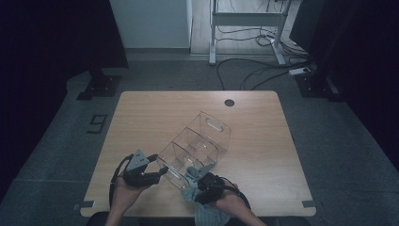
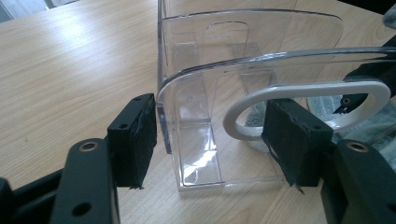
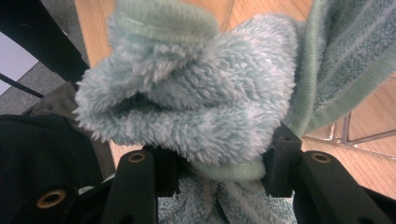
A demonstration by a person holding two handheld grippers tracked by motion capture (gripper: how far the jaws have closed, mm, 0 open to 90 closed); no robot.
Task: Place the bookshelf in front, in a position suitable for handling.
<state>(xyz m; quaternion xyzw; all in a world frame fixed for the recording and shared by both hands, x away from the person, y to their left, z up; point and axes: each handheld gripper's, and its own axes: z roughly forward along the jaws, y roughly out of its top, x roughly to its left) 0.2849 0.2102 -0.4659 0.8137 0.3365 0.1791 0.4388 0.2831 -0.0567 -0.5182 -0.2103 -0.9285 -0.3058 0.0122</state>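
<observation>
A clear plastic organiser (image 1: 200, 141) with several compartments lies slanted across the wooden table (image 1: 263, 127), its handle cut-out at the far end. My left gripper (image 1: 162, 172) is at its near left end. In the left gripper view the jaws (image 2: 212, 135) straddle the organiser's end wall (image 2: 196, 102) with its oval cut-out, and a thin gap shows at the left pad (image 2: 137, 135). My right gripper (image 1: 200, 181) is shut on a fluffy pale blue-green towel (image 1: 190, 190) at the organiser's near end. The bunched towel (image 3: 201, 102) bulges above the right gripper (image 3: 219, 161).
A round cable hole (image 1: 229, 102) sits at the table's far edge. Beyond the table stand a white desk frame (image 1: 244, 19), loose cables (image 1: 256, 70) and dark screens at both sides. A number marker (image 1: 97, 123) lies on the grey floor at the left.
</observation>
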